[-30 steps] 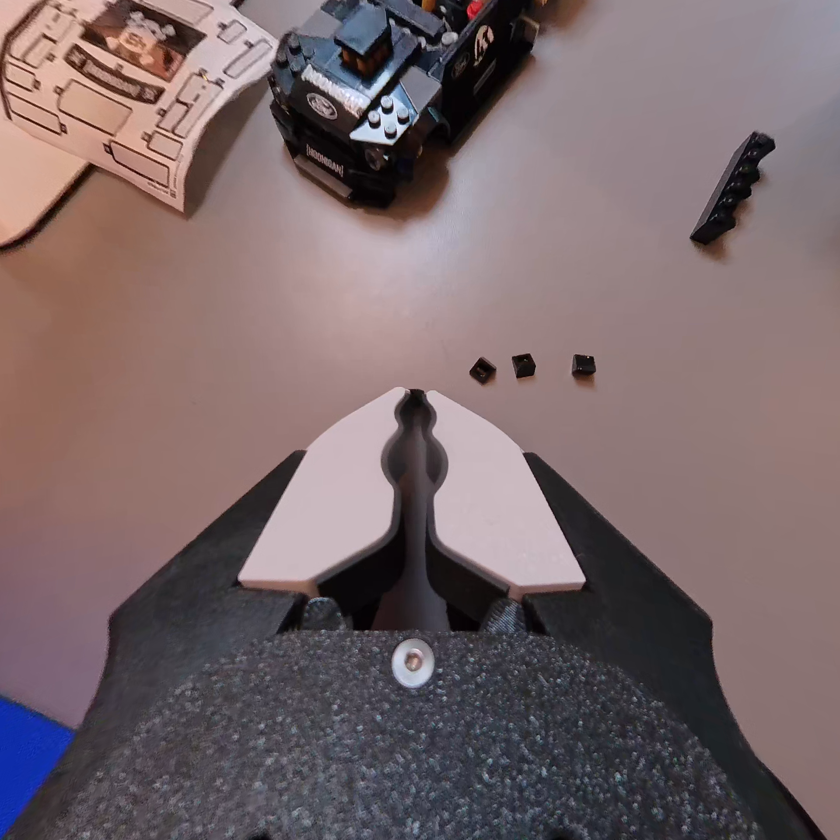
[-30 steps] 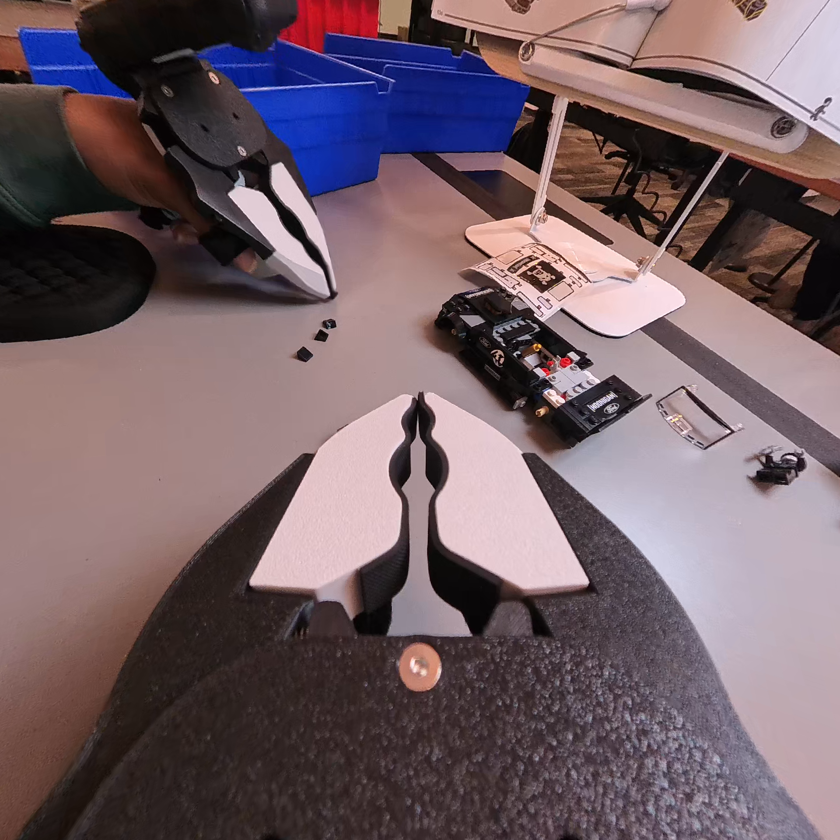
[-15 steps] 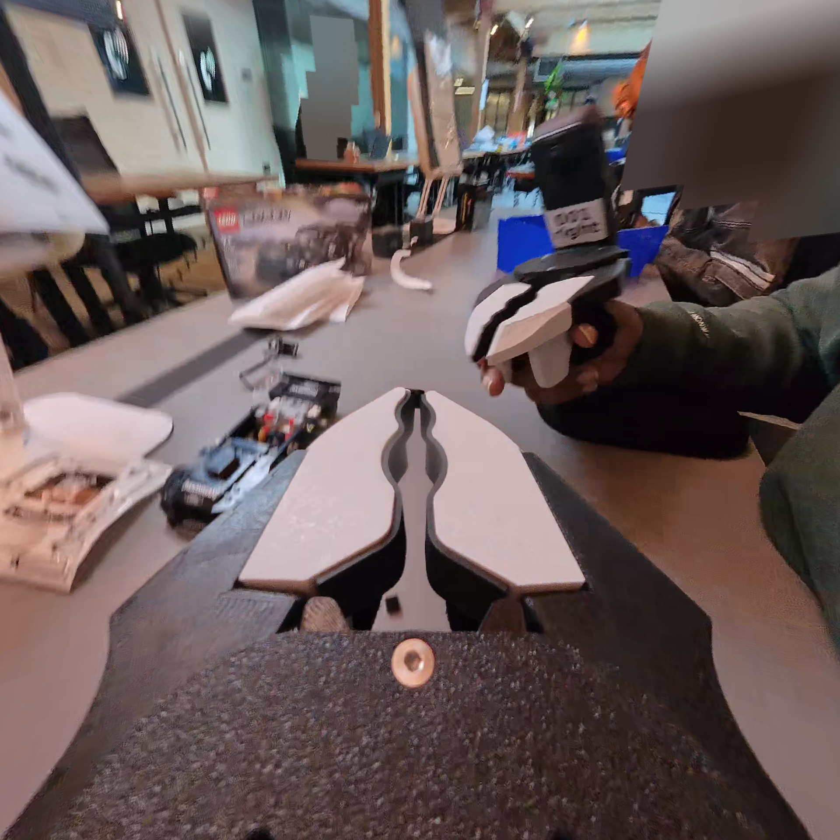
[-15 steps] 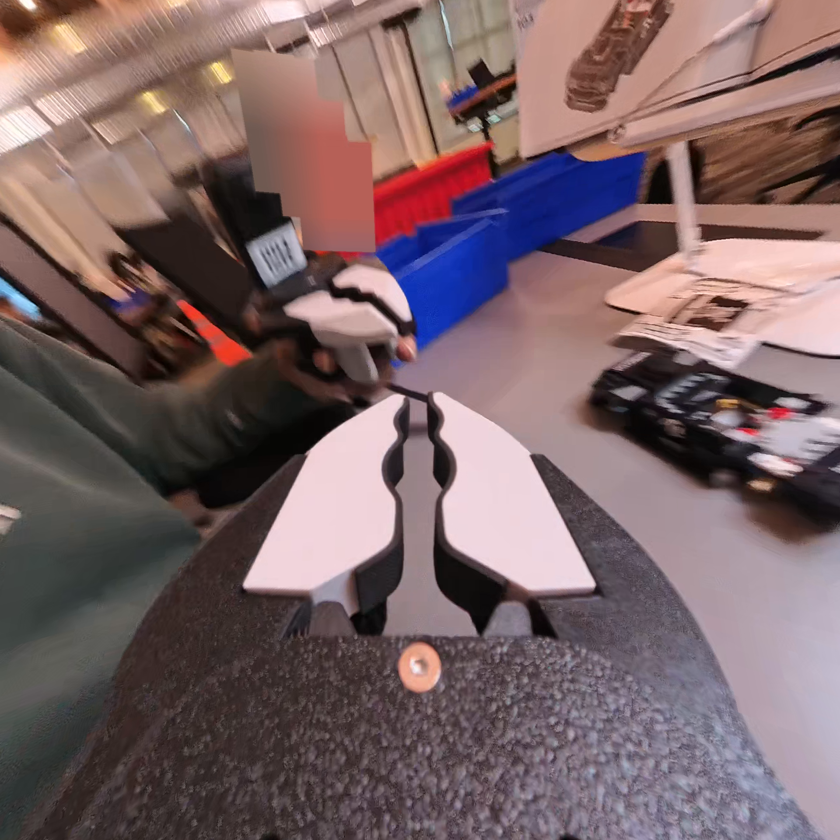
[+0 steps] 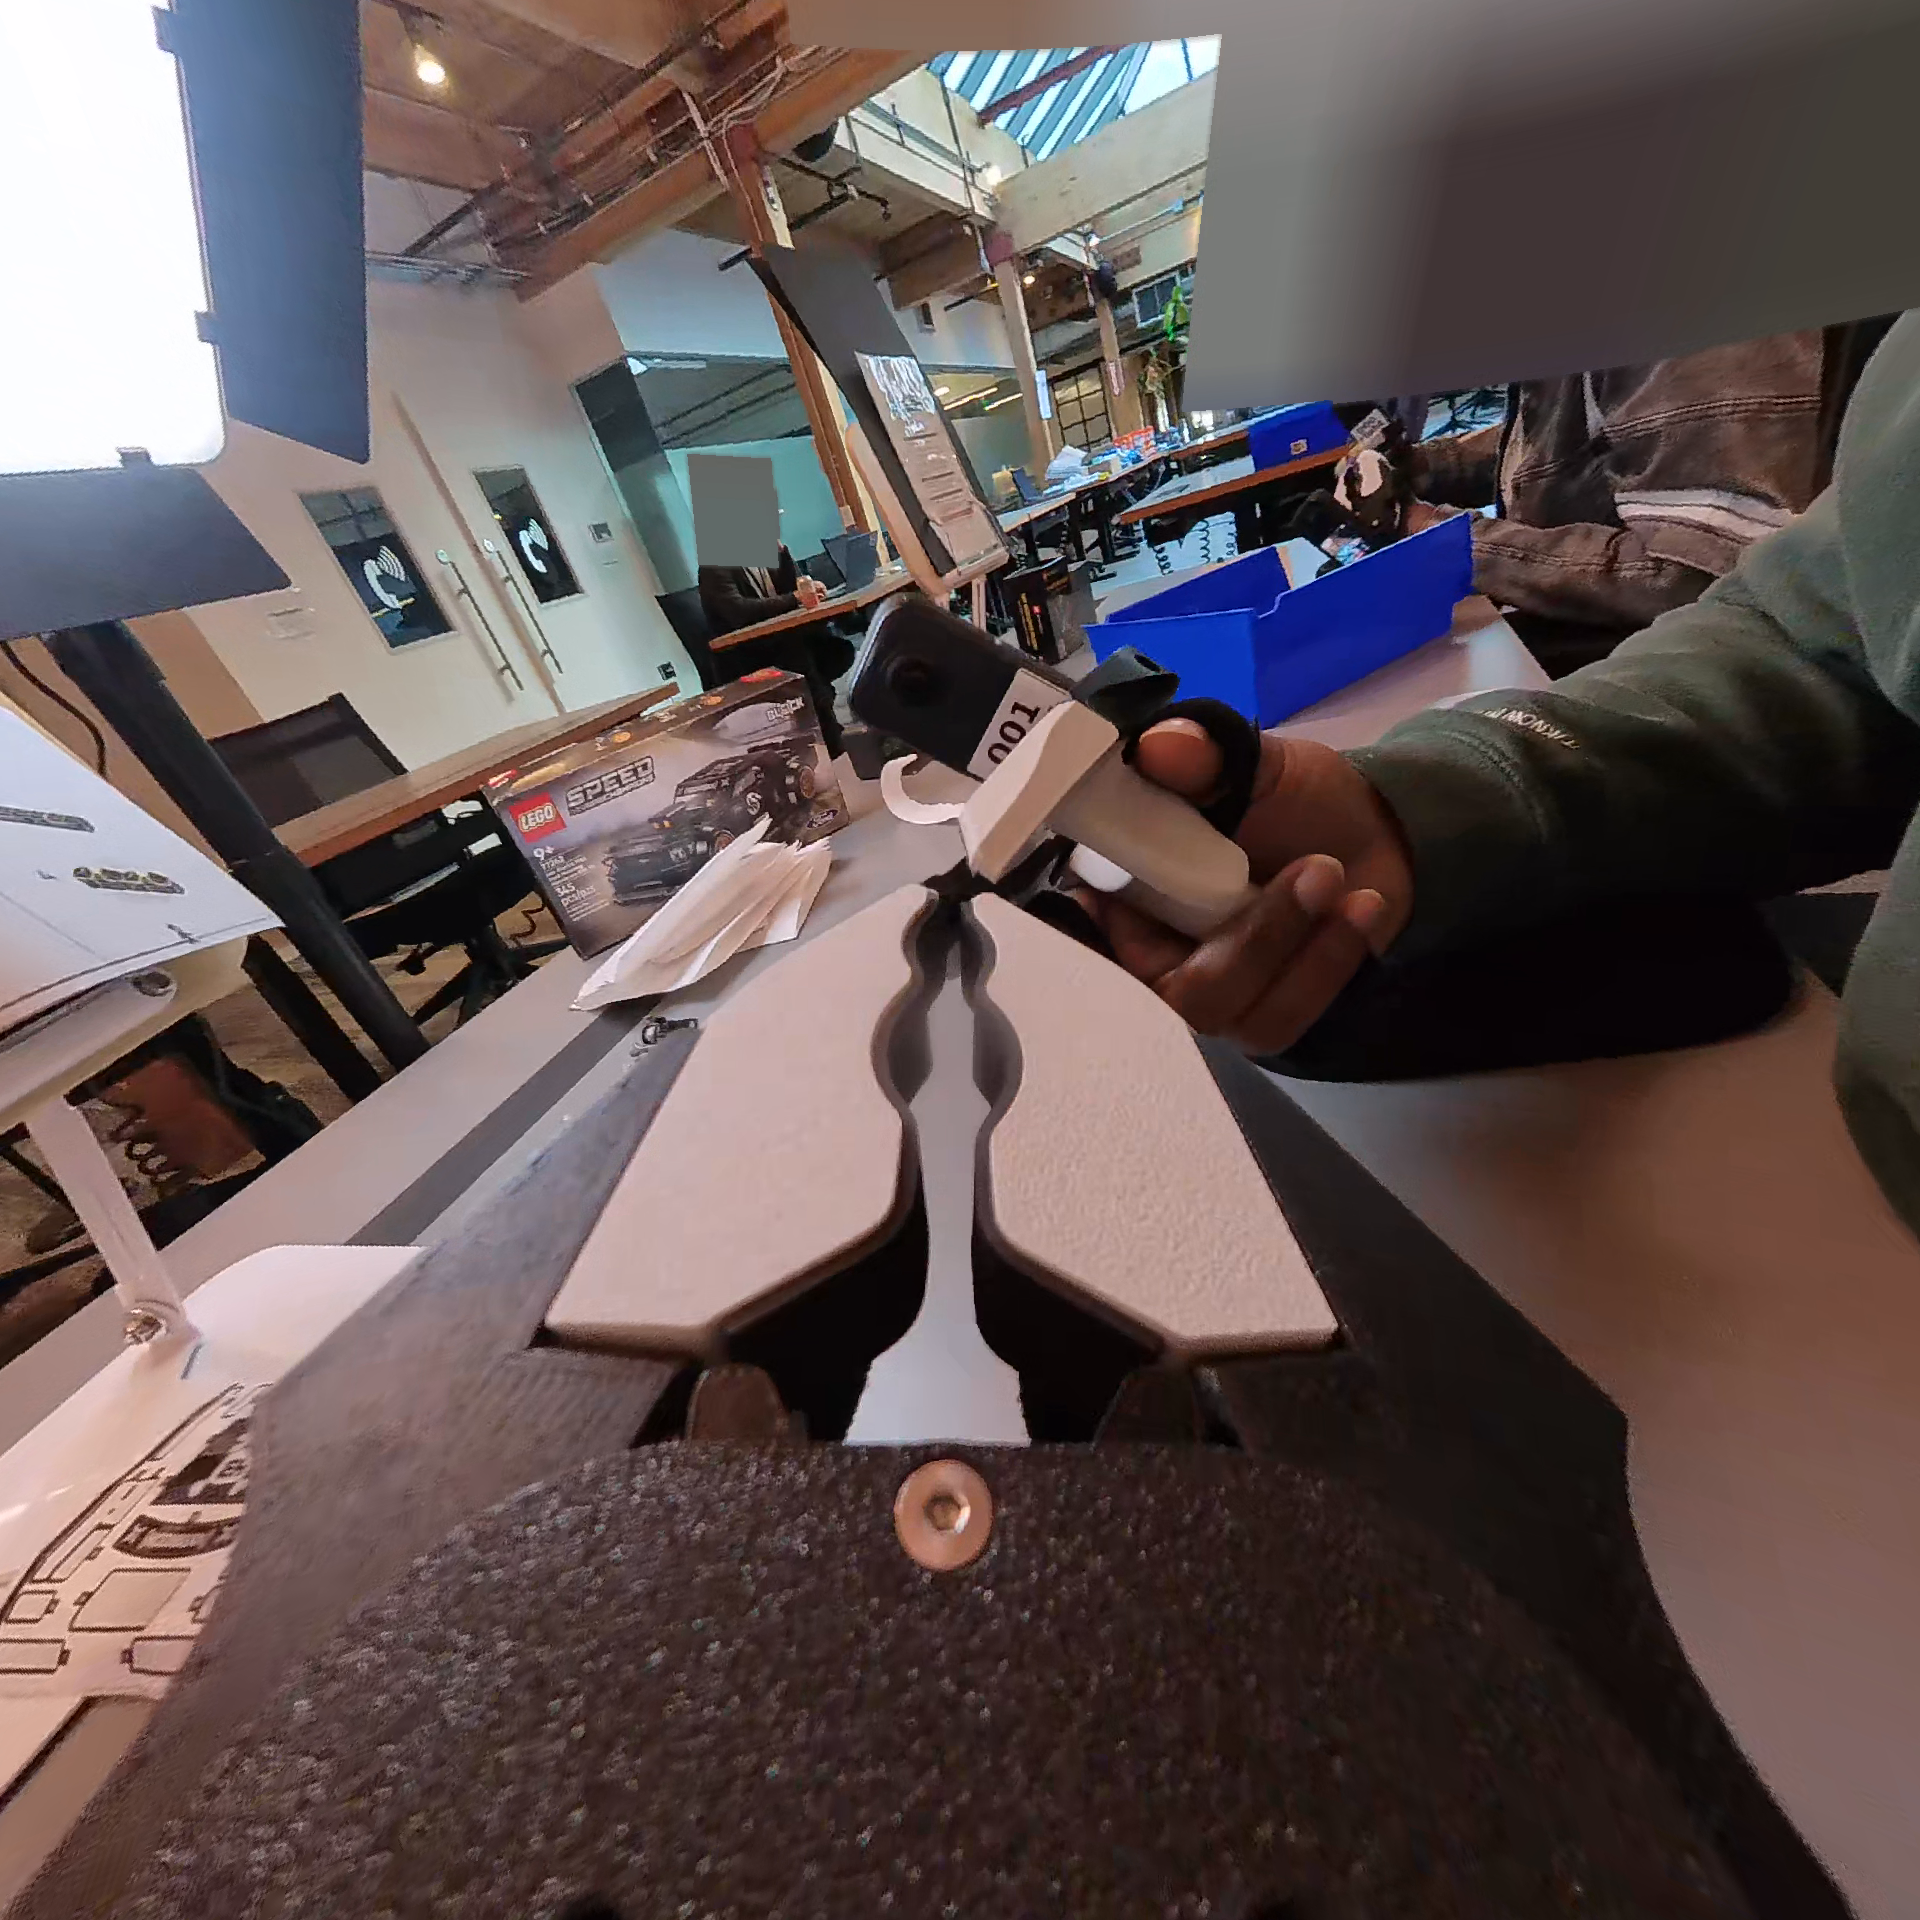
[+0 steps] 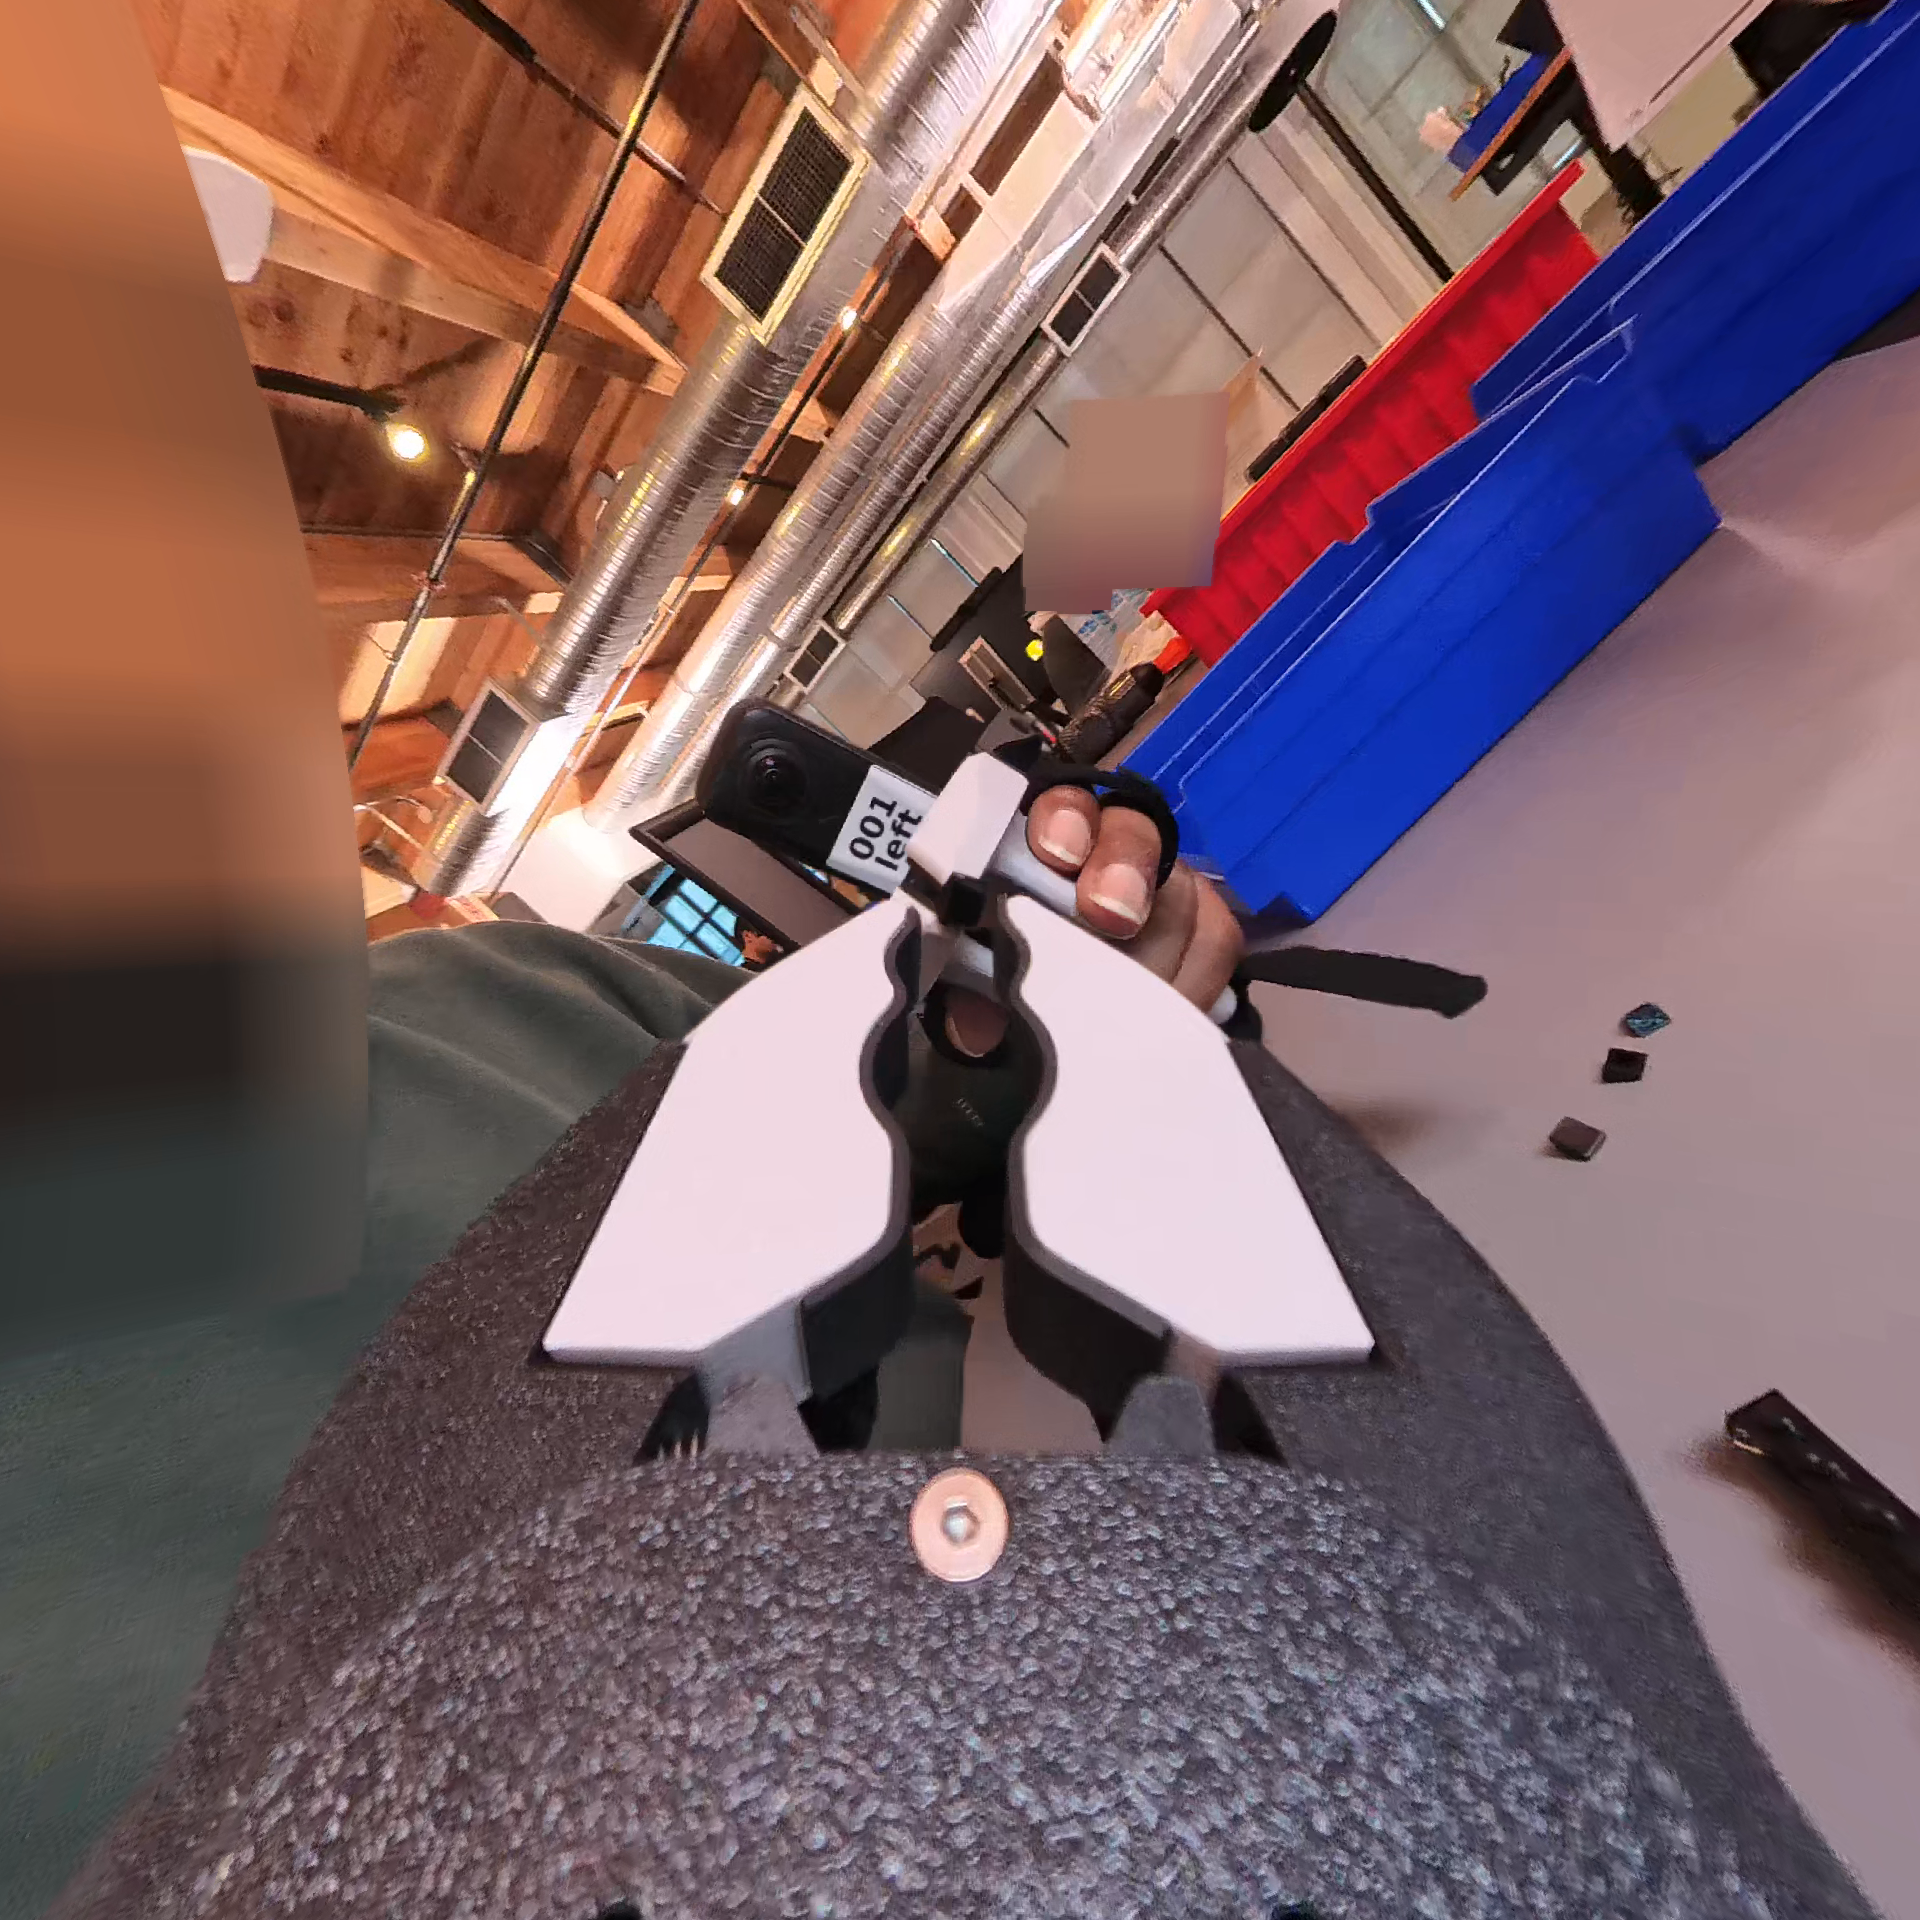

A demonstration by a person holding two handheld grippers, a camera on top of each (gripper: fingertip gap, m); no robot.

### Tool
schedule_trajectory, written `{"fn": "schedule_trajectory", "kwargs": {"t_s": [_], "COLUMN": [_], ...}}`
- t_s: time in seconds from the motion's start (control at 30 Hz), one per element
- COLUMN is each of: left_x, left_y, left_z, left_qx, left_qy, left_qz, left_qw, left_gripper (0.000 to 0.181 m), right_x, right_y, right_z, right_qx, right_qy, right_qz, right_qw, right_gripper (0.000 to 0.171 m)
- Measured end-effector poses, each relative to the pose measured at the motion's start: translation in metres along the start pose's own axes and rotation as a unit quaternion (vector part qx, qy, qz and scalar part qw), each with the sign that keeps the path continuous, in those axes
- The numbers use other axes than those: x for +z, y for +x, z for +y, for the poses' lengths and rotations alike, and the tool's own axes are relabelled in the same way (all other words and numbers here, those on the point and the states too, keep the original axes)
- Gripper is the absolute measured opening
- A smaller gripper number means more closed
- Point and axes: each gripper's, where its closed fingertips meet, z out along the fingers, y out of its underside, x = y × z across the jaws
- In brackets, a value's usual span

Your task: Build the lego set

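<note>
Two grippers meet tip to tip above the grey table [image 5: 1558, 1351], each pointing at the other.

Nearest, in the left wrist view, we see the left gripper [image 5: 951, 914] pinched almost shut on one small black piece [image 6: 966, 902], which is held clear of the table. The right hand [image 5: 1278, 904] wraps the other tool's handle just beyond.

In the right wrist view, the right gripper [image 6: 964, 920] is tilted and its tips stand a narrow gap apart, one on each side of that piece. We cannot tell if they touch it. The left hand [image 6: 1122, 873] grips its handle with its fingertips curled forward.

Counted on the table:
- three small black pieces [image 6: 1623, 1065] in a loose row
- one long black plate [image 6: 1818, 1496], near the right gripper
- one printed sheet [image 5: 104, 1558]

Farther off:
- one set box [image 5: 675, 821], with white bags [image 5: 717, 914] in front of it
- several blue bins [image 6: 1455, 644]

A second ago both grippers were aimed down at the table, well apart, with the left tips beside the three loose pieces. Since then both have lifted and swung to face each other. The three pieces are in the same row.
</note>
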Motion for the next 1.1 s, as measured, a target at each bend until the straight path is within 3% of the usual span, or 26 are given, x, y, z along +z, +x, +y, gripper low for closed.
{"fn": "schedule_trajectory", "kwargs": {"t_s": [0.43,0.67,0.77,0.9,1.1], "left_x": [0.002,0.003,0.004,0.001,-0.002], "left_y": [0.002,0.003,-0.005,-0.01,0.009], "left_z": [0.007,0.022,0.039,0.078,0.138], "left_qx": [0.031,-0.012,-0.039,-0.103,-0.155], "left_qy": [-0.014,-0.041,-0.086,-0.191,-0.34], "left_qz": [-0.001,0.016,0.008,0.012,0.051], "left_qw": [0.999,0.999,0.996,0.976,0.926], "left_gripper": [0.003,0.013,0.015,0.017,0.032], "right_x": [-0.003,-0.017,-0.03,-0.052,-0.07], "right_y": [0.005,0.021,0.032,0.057,0.096], "right_z": [0.004,-0.001,-0.004,0.0,0.031], "right_qx": [0.017,-0.049,-0.108,-0.217,-0.347], "right_qy": [-0.006,-0.024,-0.047,-0.143,-0.378], "right_qz": [-0.003,0.058,0.111,0.206,0.281], "right_qw": [1.0,0.997,0.987,0.943,0.811], "right_gripper": [0.008,0.008,0.008,0.008,0.008]}}
